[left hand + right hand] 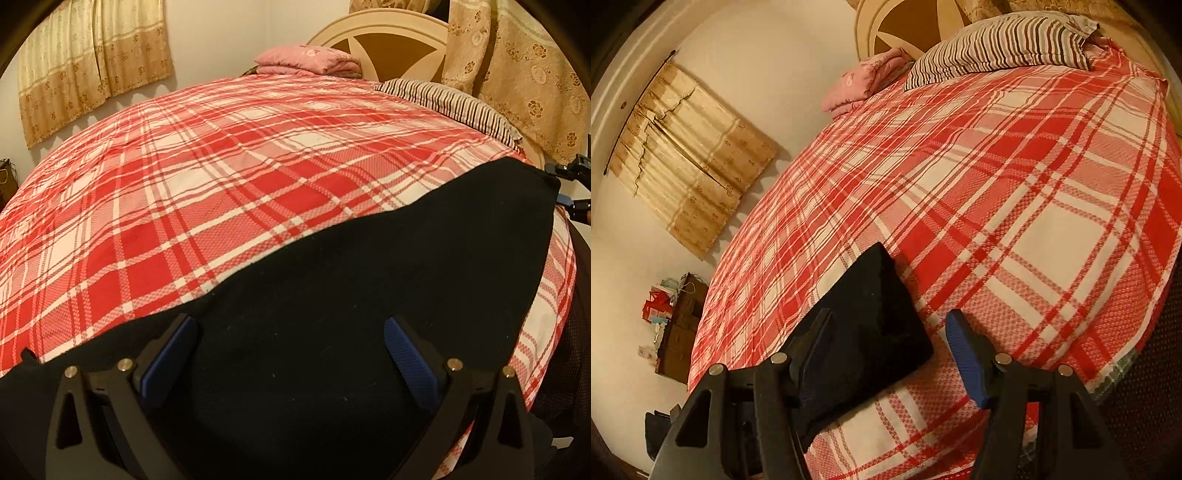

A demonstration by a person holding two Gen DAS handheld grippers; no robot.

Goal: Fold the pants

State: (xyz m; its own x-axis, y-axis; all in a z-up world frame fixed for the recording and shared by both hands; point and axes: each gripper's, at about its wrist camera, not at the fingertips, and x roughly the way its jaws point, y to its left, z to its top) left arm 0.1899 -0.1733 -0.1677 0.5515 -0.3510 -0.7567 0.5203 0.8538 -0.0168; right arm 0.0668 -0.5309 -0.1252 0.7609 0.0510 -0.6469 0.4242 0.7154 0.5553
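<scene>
Black pants (369, 280) lie flat across the near edge of a bed with a red and white plaid cover (207, 177). My left gripper (291, 354) is open right over the pants, with blue pads spread wide. In the right wrist view one end of the pants (871, 317) lies on the plaid cover (1015, 206). My right gripper (886, 347) is open around that end, the cloth between the fingers. The right gripper also shows in the left wrist view (570, 188), at the far end of the pants.
A striped pillow (454, 103) and a folded pink blanket (306, 61) lie at the head of the bed by a cream headboard (384, 37). Beige curtains (92, 59) hang on the wall. Boxes and bags (672, 325) stand on the floor at the left.
</scene>
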